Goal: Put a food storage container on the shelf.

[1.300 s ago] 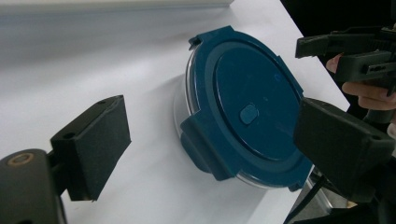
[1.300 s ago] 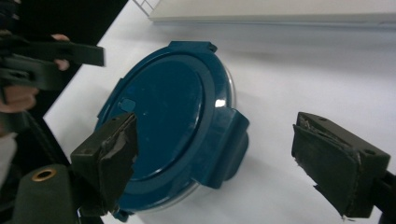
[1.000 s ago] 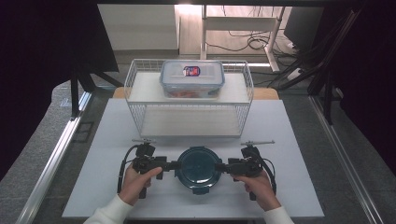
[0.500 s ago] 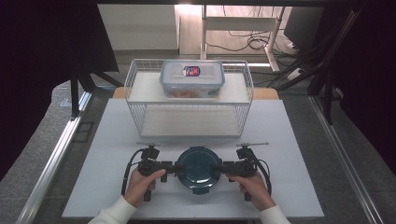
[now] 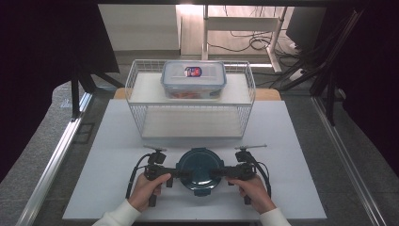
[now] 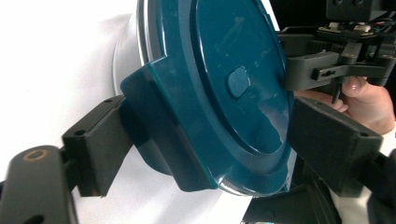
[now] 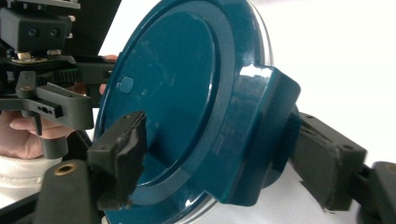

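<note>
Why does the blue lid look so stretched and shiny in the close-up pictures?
Left gripper view: the round container's teal lid sits so close that it bulges and catches pale reflections, with the white table washed out. Right gripper view: glare on the lid's clasp. High view: sharp, dark surroundings.

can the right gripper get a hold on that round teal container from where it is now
Probably yes. The right gripper already straddles the side latch of the round teal container, its jaws just closing with the latch and lid rim between them. Nothing else stands in between, and the left gripper works the opposite side.
</note>
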`<move>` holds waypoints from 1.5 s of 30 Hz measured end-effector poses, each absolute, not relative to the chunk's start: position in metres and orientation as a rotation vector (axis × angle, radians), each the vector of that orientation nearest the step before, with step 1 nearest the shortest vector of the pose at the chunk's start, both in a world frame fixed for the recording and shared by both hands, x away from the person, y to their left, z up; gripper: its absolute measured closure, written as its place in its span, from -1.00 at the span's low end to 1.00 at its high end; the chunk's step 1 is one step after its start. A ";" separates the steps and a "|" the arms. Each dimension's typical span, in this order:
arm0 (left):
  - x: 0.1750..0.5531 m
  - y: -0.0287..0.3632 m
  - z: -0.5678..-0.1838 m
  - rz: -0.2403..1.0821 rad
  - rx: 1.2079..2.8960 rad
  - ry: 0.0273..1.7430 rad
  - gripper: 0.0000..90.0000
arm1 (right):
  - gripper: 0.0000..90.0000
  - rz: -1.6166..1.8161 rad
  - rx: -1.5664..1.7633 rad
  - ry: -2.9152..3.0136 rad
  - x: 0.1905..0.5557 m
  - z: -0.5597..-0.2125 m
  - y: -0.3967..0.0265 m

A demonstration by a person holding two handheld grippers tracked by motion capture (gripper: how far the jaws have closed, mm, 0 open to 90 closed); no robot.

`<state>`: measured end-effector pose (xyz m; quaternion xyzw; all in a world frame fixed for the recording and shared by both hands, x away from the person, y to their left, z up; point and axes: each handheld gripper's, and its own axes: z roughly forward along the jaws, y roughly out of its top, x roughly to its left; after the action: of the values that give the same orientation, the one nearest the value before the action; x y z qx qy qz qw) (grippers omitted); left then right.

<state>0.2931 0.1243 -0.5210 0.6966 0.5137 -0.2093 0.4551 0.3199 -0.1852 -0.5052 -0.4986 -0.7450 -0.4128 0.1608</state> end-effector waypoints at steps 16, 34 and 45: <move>0.285 0.127 -0.518 -0.473 1.662 1.335 -0.28 | -0.25 -1.201 -1.447 -2.042 0.316 -0.503 -0.192; 0.274 0.128 -0.507 -0.409 1.672 1.305 -0.12 | -0.07 -1.322 -1.435 -2.067 0.304 -0.490 -0.198; 0.275 0.128 -0.500 -0.396 1.670 1.289 -0.12 | -0.07 -1.360 -1.421 -2.110 0.302 -0.482 -0.197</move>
<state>0.2753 0.1280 -0.4998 0.6836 0.5277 -0.1620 0.4775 0.3023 -0.1973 -0.4824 -0.4885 -0.7255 -0.4675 0.1284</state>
